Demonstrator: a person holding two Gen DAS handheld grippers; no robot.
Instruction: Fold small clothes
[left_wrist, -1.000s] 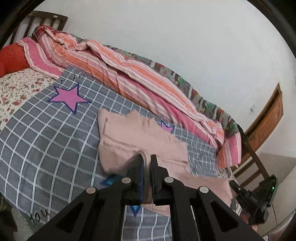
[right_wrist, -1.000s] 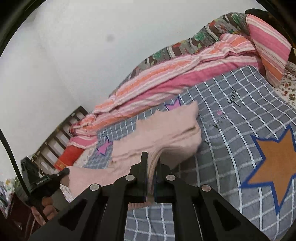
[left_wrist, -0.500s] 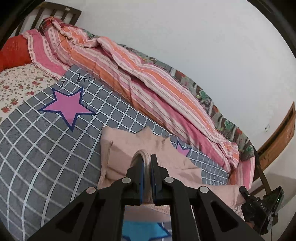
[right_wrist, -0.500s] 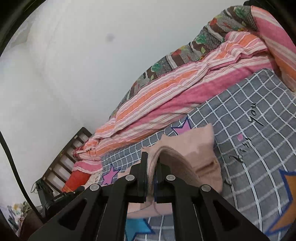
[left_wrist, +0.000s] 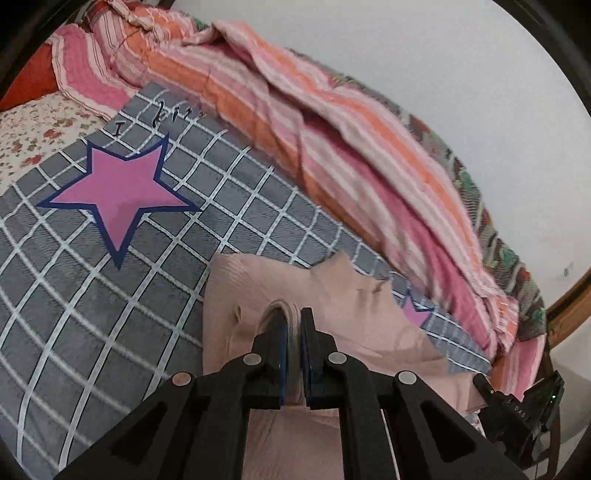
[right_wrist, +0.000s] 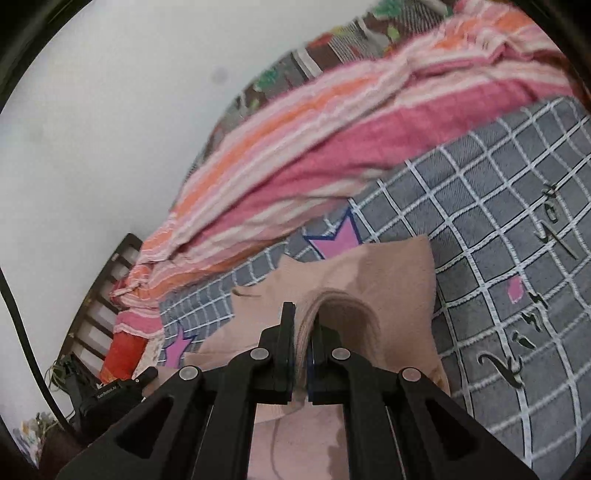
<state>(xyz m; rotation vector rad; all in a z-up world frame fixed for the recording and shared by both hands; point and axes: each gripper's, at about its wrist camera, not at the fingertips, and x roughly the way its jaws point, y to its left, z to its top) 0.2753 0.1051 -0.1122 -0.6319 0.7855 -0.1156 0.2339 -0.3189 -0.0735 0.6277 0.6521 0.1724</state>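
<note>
- You carried both claws forward over the bed, and the pink garment's folded edge came with them.
- Your left claw was clamped on that fold.
- Your right claw pinched it too, above the checked blanket.

The pink garment is soft matt cloth with a fine ribbed knit. The grey checked bedspread looks like a brushed, slightly fuzzy fabric. The striped blanket is a woven, textured cloth. Each claw, left and right, is matt black plastic with shiny metal rivets.
</note>
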